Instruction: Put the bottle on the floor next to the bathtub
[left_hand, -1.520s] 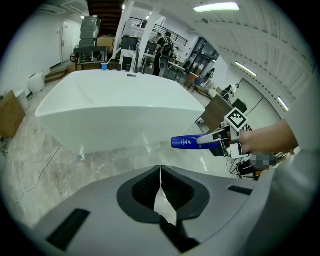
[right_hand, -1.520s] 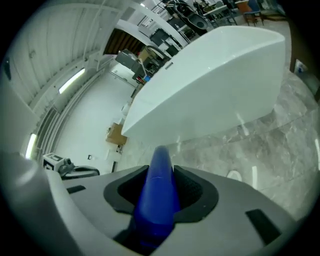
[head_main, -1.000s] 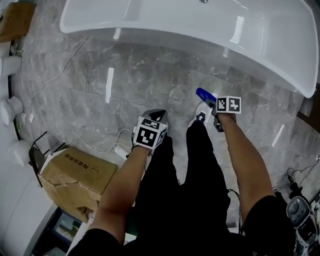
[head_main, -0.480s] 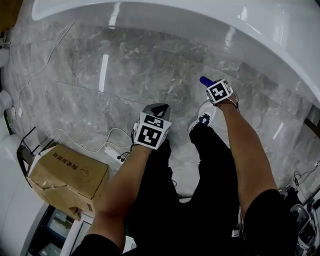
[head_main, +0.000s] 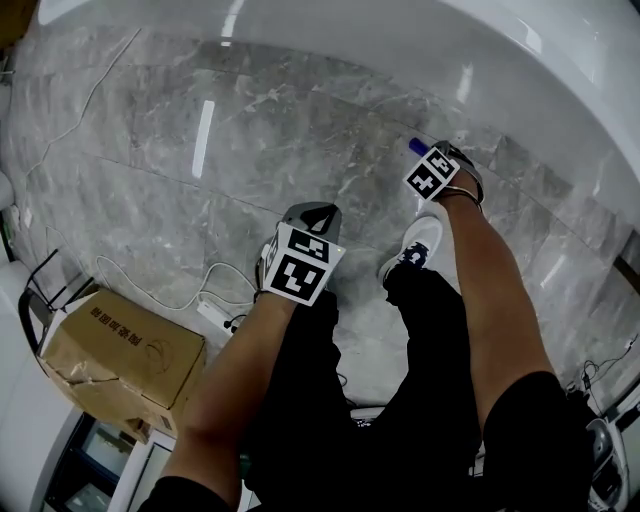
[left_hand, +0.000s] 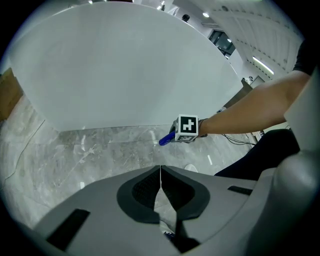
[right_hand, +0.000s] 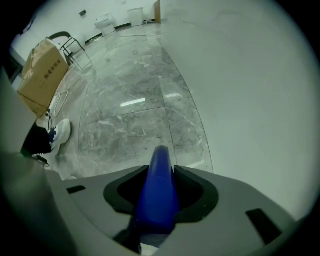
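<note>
Right gripper view: the right tool (right_hand: 160, 171) clamps the blue bottle (right_hand: 158, 192) lengthwise, nose down over the marble floor (right_hand: 131, 125) just beside the bathtub (right_hand: 250, 100) wall, seemingly for setting it down. The left tool (left_hand: 160, 172) hangs closed and empty.

The bottle (right_hand: 159, 195) in the right gripper (right_hand: 160, 167) is smooth, glossy blue plastic. That gripper and the left gripper (left_hand: 160, 169) have matt grey plastic shells with dark, finely ribbed pads (left_hand: 144, 192). Just beyond the right gripper, the bathtub (right_hand: 250, 75) is smooth, glossy white. Under both grippers the floor (right_hand: 130, 115) is polished grey marbled stone that mirrors the lights. Behind the left gripper, the box (head_main: 110, 350) is matt brown cardboard, creased.
</note>
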